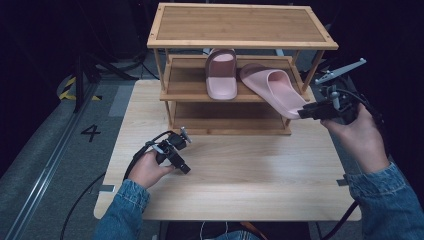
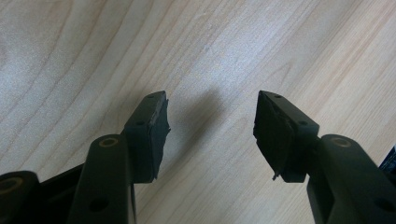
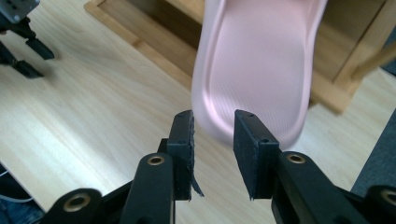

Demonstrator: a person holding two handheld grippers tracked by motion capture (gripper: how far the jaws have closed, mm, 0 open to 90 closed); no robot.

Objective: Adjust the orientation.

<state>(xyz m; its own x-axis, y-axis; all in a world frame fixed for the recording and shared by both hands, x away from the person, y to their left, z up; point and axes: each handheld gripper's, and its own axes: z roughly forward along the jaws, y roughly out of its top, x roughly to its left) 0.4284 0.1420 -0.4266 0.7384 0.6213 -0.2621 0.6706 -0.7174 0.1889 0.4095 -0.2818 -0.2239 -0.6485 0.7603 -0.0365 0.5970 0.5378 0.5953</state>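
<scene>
A pink slipper [image 1: 221, 75] lies on the middle shelf of a wooden shoe rack [image 1: 240, 25], toe to the back. A second pink slipper [image 1: 275, 87] lies slanted at the shelf's right, its heel jutting past the front edge. My right gripper [image 1: 303, 113] sits just at that heel. In the right gripper view its jaws [image 3: 212, 123] stand apart, with the heel rim of the slipper [image 3: 259, 60] just beyond the tips and no pad pressing on it. My left gripper [image 1: 184, 169] rests low over the table, open and empty [image 2: 210, 112].
The rack stands at the back of a light wooden table [image 1: 240, 175]; its bottom frame [image 3: 140, 42] lies close under the slipper's heel. The left gripper [image 3: 23, 46] appears far off in the right gripper view. Dark floor surrounds the table.
</scene>
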